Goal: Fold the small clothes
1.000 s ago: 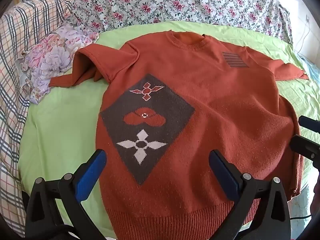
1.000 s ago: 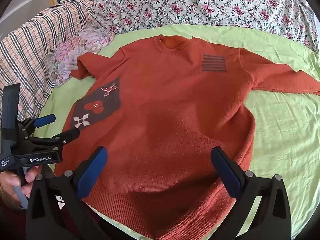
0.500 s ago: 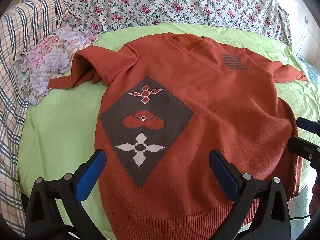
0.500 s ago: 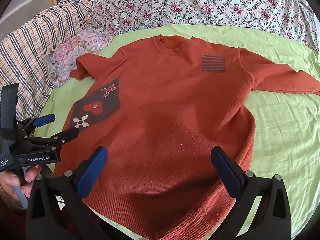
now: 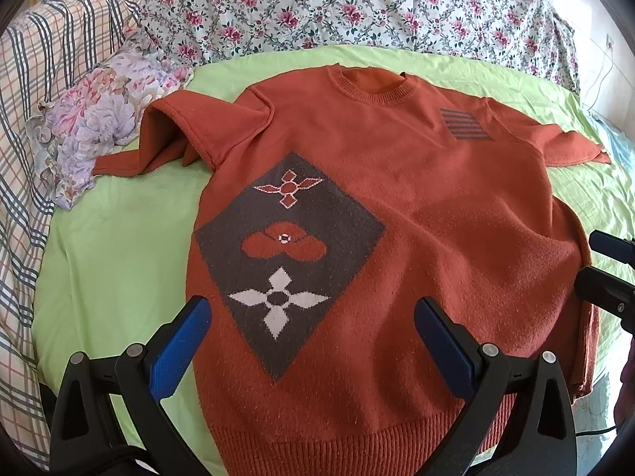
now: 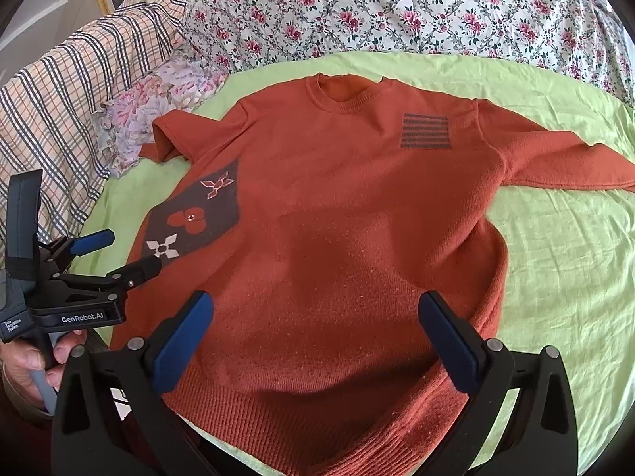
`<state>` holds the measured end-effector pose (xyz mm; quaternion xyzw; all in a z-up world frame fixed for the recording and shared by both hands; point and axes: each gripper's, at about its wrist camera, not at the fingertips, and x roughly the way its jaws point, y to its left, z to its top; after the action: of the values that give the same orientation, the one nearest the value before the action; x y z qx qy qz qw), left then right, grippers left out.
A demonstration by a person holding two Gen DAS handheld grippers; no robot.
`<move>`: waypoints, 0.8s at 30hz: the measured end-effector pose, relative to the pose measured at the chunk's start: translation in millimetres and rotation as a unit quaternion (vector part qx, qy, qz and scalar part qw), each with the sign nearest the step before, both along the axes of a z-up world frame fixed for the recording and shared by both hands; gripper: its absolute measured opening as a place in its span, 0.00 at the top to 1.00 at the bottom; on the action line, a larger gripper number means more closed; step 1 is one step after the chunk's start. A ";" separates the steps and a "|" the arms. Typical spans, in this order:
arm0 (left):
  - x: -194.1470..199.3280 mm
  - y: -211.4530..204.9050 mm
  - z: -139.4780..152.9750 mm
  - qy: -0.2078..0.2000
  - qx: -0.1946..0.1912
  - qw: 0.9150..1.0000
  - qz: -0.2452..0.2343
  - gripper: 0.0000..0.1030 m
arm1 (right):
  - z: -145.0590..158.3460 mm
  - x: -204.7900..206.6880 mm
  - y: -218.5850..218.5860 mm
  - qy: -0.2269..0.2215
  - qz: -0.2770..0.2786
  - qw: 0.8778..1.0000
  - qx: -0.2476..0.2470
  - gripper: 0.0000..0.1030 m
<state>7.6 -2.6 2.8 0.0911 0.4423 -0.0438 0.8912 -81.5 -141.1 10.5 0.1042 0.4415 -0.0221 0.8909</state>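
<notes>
1. One orange sweater (image 5: 416, 206) lies flat, front up, on green sheet (image 5: 119, 246).
2. Two grippers: left gripper (image 5: 309, 341) and right gripper (image 6: 313, 329), both spread apart, empty, above hem.
3. Three patterned bedding pieces behind.

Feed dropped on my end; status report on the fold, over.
Left tongs open, right tongs open, both empty. Rust-orange knitted sweater flat on green sheet, unfolded; one sleeve bunched. Nothing blocking.
</notes>
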 end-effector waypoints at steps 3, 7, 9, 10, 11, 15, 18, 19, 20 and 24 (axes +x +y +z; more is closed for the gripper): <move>2.4 -0.4 -0.7 0.007 0.001 1.000 -0.001 0.01 | 0.1 0.2 0.4 0.002 0.000 1.000 -0.007 0.00; 4.6 -0.2 -1.2 0.012 -0.001 1.000 -0.002 0.01 | 0.0 0.8 0.8 0.003 0.000 1.000 -0.015 0.00; 5.5 0.2 -1.1 0.017 -0.006 1.000 -0.002 0.01 | 0.4 1.3 2.3 0.004 -0.001 1.000 -0.016 0.00; 6.2 0.4 -1.1 0.021 -0.007 1.000 -0.003 0.01 | 0.2 0.9 1.7 0.004 -0.001 1.000 -0.008 0.00; 6.7 0.4 -1.2 0.024 -0.008 1.000 -0.003 0.01 | 0.5 2.2 1.4 0.006 -0.001 1.000 -0.008 0.00; 9.2 -0.6 -1.4 0.018 -0.005 1.000 -0.004 0.01 | 1.0 2.7 1.5 0.004 -0.002 1.000 -0.002 0.00; 11.6 -1.9 -2.4 0.013 0.003 1.000 -0.005 0.01 | 1.3 5.8 -1.4 0.003 -0.006 0.999 0.037 0.00; 12.7 -2.1 -2.7 0.015 0.001 1.000 -0.005 0.01 | 1.2 6.8 -3.0 -0.001 -0.007 0.999 0.049 0.00; 13.7 -2.1 -2.8 0.016 -0.001 1.000 -0.006 0.01 | 1.4 7.6 -4.0 -0.009 -0.007 0.999 0.052 0.00; 18.3 -2.8 -4.1 0.025 -0.004 1.000 -0.007 0.01 | -0.9 9.7 -9.0 -0.022 -0.011 0.999 0.048 0.00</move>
<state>25.9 -5.4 -1.3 0.0894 0.4634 -0.0544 0.8799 -71.8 -150.1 9.7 0.1518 0.4208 -0.0081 0.8943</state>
